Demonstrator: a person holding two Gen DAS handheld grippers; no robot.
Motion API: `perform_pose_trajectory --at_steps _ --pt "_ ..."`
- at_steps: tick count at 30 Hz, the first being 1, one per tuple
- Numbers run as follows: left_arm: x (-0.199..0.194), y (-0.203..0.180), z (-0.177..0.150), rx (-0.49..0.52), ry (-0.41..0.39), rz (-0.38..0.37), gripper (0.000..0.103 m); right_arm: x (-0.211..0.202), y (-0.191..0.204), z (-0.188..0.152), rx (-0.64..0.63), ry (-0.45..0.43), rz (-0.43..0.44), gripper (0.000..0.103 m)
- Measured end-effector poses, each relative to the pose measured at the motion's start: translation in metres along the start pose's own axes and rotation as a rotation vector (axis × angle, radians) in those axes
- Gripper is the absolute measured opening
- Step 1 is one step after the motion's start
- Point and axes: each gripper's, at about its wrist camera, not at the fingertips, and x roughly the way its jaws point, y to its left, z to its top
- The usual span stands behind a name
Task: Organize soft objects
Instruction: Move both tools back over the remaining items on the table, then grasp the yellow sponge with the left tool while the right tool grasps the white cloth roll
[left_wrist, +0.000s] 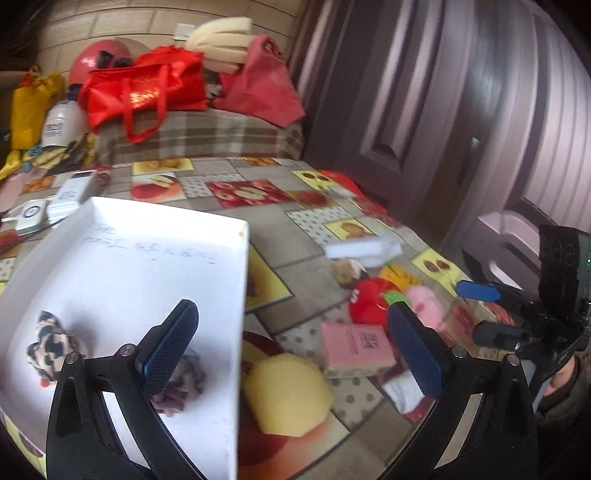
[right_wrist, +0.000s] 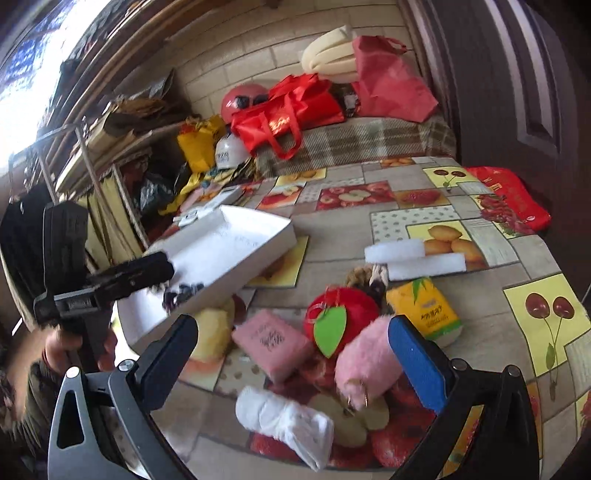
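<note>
A white box (left_wrist: 155, 258) (right_wrist: 236, 251) lies on the table; it holds a leopard-print scrunchie (left_wrist: 51, 343) and a mauve scrunchie (left_wrist: 184, 387). My left gripper (left_wrist: 291, 350) is open and empty over the box's right edge. To its right lie a yellow sponge (left_wrist: 288, 391), a pink tissue pack (left_wrist: 354, 347) (right_wrist: 273, 343), a red plush apple (left_wrist: 369, 299) (right_wrist: 343, 321), a pink fluffy toy (left_wrist: 424, 306) (right_wrist: 365, 365) and a rolled white cloth (right_wrist: 284, 421). My right gripper (right_wrist: 295, 362) is open and empty above these.
White foam blocks (right_wrist: 413, 258), a yellow tissue pack (right_wrist: 428, 310) and a brown furry item (right_wrist: 362, 277) lie farther back. Red bags (right_wrist: 291, 107) sit on a plaid bench. White device boxes (left_wrist: 70, 192) lie behind the box. A dark door (left_wrist: 443, 110) stands at right.
</note>
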Motion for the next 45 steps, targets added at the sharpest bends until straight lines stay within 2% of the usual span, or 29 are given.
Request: perform_pose_trajectory --at_steps 2,5,9,12,17,22,26,29,31,33,35,38,40,41,45 --pt "0.008 -0.012 -0.004 0.041 0.044 -0.051 0.103 0.001 0.012 -0.014 -0.085 0.042 0.034 0.103" --pt "0.019 -0.025 -0.01 0.093 0.109 -0.08 0.103 0.013 0.032 -0.029 -0.209 0.095 0.098 0.103" --pt "0.031 -0.036 -0.021 0.147 0.176 -0.064 0.103 0.039 0.043 -0.037 -0.278 0.172 0.066 0.103" --pt "0.038 -0.039 -0.026 0.171 0.207 -0.031 0.103 0.05 0.034 -0.04 -0.253 0.218 0.036 0.103" --pt "0.042 -0.04 -0.029 0.195 0.22 0.018 0.103 0.048 0.029 -0.044 -0.227 0.226 0.04 0.103" --pt "0.053 -0.036 -0.034 0.182 0.274 0.027 0.103 0.053 0.03 -0.048 -0.221 0.273 0.027 0.103" --pt "0.055 -0.048 -0.041 0.243 0.302 0.025 0.103 0.051 0.026 -0.059 -0.22 0.323 0.053 0.102" --pt "0.054 -0.057 -0.045 0.264 0.315 -0.009 0.103 0.043 0.027 -0.066 -0.252 0.323 0.069 0.093" --pt "0.049 -0.062 -0.046 0.261 0.315 -0.077 0.103 0.037 0.027 -0.07 -0.27 0.316 0.069 0.083" --pt "0.04 -0.07 -0.044 0.274 0.292 -0.136 0.103 0.032 0.026 -0.072 -0.28 0.308 0.059 0.068" --pt "0.027 -0.073 -0.038 0.293 0.232 -0.113 0.103 0.029 0.022 -0.071 -0.272 0.308 0.059 0.063" --pt "0.017 -0.059 -0.029 0.258 0.19 -0.053 0.103 0.028 0.018 -0.068 -0.259 0.297 0.042 0.064" --pt "0.02 -0.05 -0.029 0.233 0.205 -0.025 0.103 0.031 0.017 -0.065 -0.254 0.289 0.026 0.064" --pt "0.023 -0.048 -0.031 0.232 0.22 -0.01 0.103 0.033 0.018 -0.063 -0.257 0.289 0.022 0.067" --pt "0.041 -0.06 -0.044 0.311 0.281 0.04 0.103 0.044 0.026 -0.057 -0.285 0.298 0.027 0.069"
